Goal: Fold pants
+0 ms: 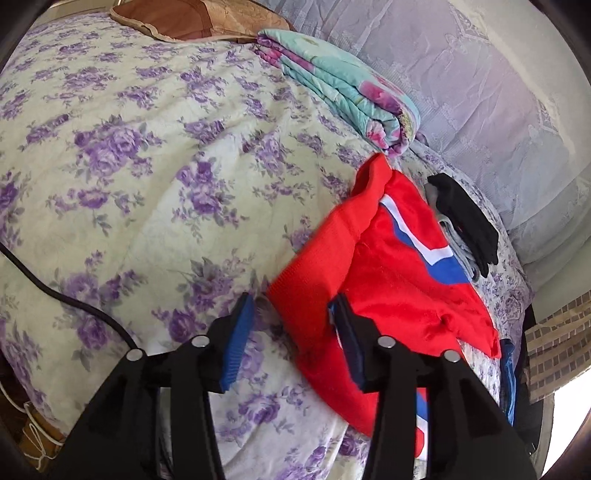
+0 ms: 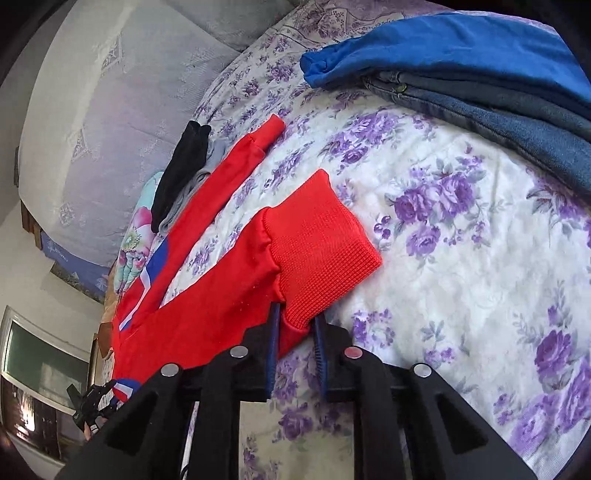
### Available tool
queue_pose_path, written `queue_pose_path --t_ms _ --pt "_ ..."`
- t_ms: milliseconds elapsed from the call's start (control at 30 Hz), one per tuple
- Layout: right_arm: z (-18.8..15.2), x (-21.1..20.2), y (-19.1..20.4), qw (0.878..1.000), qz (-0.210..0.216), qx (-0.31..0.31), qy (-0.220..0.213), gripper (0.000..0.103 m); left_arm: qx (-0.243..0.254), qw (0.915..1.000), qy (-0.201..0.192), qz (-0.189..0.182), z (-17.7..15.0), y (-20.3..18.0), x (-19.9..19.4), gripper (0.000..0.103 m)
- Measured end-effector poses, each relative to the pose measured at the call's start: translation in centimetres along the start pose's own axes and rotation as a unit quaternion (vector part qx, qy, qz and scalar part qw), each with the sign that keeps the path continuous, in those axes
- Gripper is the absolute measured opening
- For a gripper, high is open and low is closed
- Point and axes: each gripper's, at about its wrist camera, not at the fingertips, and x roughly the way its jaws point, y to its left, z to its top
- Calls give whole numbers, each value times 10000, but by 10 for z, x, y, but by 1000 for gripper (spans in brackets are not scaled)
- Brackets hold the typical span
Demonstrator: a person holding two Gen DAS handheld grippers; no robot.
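Red track pants with a blue and white stripe lie on the floral bedspread. In the left wrist view my left gripper is open, its right finger over the ribbed waistband edge, nothing held. In the right wrist view the pants stretch away to the left. My right gripper is shut on the ribbed red cuff of one leg, which folds back over the bed. The other leg's cuff lies farther off.
Folded teal floral blanket and a brown pillow lie at the far side. Black and grey garments lie beside the pants. Blue cloth and jeans are stacked at right. A black cable crosses the bed's left.
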Motion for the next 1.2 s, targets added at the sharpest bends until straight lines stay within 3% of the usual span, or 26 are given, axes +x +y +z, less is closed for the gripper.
queue_pose_path --t_ms 67,167,233,333,400,533,733,800,933,1067,1200 --pt "0 -15 -2 9995 -142 91 -255 29 -27 9994 -300 199 4 6 -16 58" --pt "1 -40 -1 9950 -499 113 -854 32 -152 9957 -774 477 9 16 -42 59" --pt "6 -50 11 9916 -510 -99 -1182 32 -99 9967 -754 287 14 11 -47 59" --pt "8 -48 49 9870 -460 -766 -1337 32 521 9961 -705 125 16 -29 -41 59" --pt "6 -36 73 9855 -322 -1122 -1228 33 1001 9932 -589 -16 15 -62 -28 59" --pt "-3 2 102 9873 -70 -1430 -685 49 1446 9892 -239 -19 22 -103 18 60" --pt "-12 63 85 9897 -364 -1366 236 51 1352 9879 397 649 50 -93 105 59" --pt "-13 63 86 9879 -356 -1494 197 50 1506 9825 327 1048 53 -91 117 78" --pt "-4 56 96 9875 -415 -1494 275 50 1405 9857 223 909 57 -92 103 75" --pt "19 38 128 9840 -179 -1770 -100 54 1336 9894 -248 506 74 -101 67 76" --pt "41 39 172 9780 196 -2046 -364 60 1465 9869 -454 504 95 -113 62 83"
